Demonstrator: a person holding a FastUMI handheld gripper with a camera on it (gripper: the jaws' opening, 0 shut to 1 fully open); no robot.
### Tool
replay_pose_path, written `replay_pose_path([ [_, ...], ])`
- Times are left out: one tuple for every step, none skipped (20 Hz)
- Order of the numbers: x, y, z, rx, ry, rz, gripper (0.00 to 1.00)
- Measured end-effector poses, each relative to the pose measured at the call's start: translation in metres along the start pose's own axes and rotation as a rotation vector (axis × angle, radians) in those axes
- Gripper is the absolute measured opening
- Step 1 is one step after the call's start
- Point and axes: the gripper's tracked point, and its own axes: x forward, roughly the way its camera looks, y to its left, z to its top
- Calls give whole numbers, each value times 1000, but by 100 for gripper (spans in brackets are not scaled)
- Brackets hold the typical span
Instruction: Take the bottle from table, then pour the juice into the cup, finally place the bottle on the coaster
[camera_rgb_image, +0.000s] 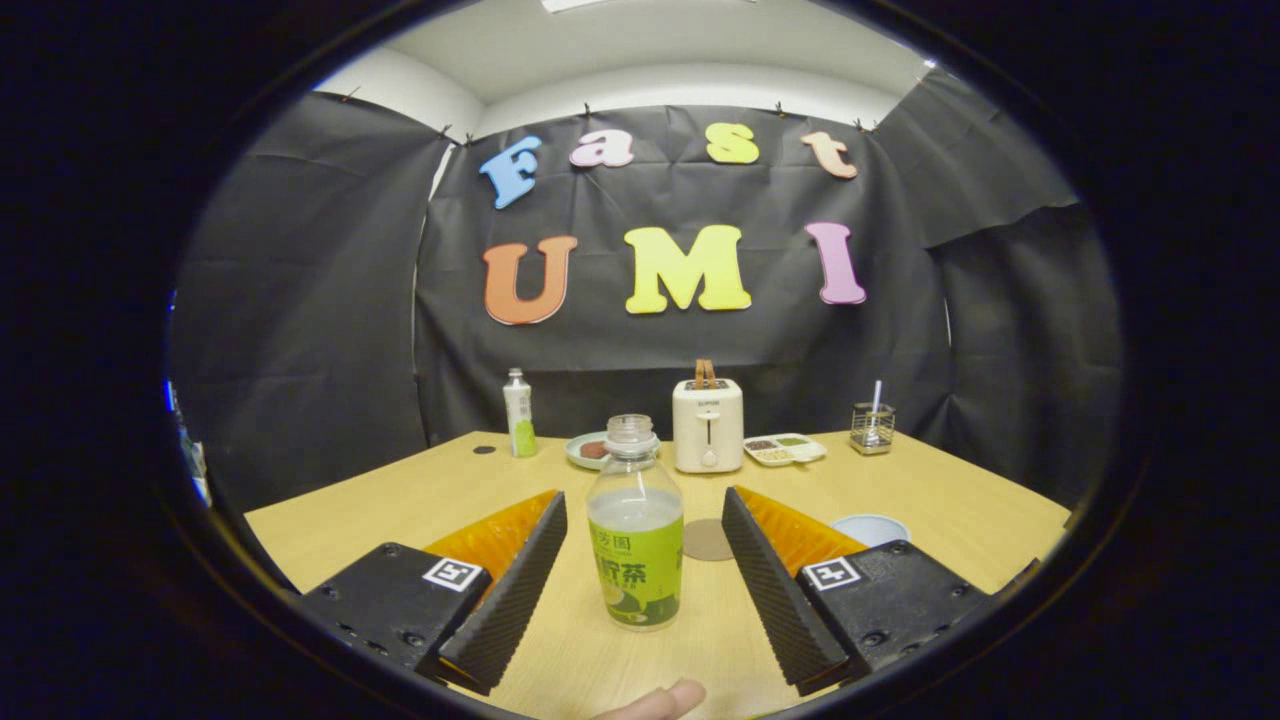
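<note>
An uncapped clear bottle (634, 525) with a green label stands upright on the wooden table (950, 500), holding pale liquid. It sits between my two fingers, a gap showing on each side. My gripper (642, 520) is open around it without touching. Just beyond the bottle, a round brown coaster (708, 540) lies flat on the table. Past my right finger sits a pale blue cup (872, 528), partly hidden by the finger.
At the table's far side stand a second capped bottle (519, 413), a plate with food (588, 450), a cream toaster (707, 424), a divided dish (785, 449) and a wire holder (872, 427). A fingertip (660, 702) pokes in below the fingers.
</note>
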Motion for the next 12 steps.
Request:
replay_pose_path([
  [7,2,-2,-2,11,-1,100],
  [13,4,-5,-4,24,-1,100],
  [18,7,-7,-5,37,1,100],
  [24,10,-10,-9,48,1,100],
  [29,11,-11,-15,59,-5,100],
  [34,10,-14,-23,68,-15,100],
  [40,9,-17,-38,80,-32,100],
  [45,8,-20,-56,97,-50,100],
  [50,6,-22,-76,116,-71,100],
  [54,5,-24,-91,131,-84,100],
  [57,5,-26,-95,140,-83,100],
  [60,5,-29,-87,148,-79,100],
])
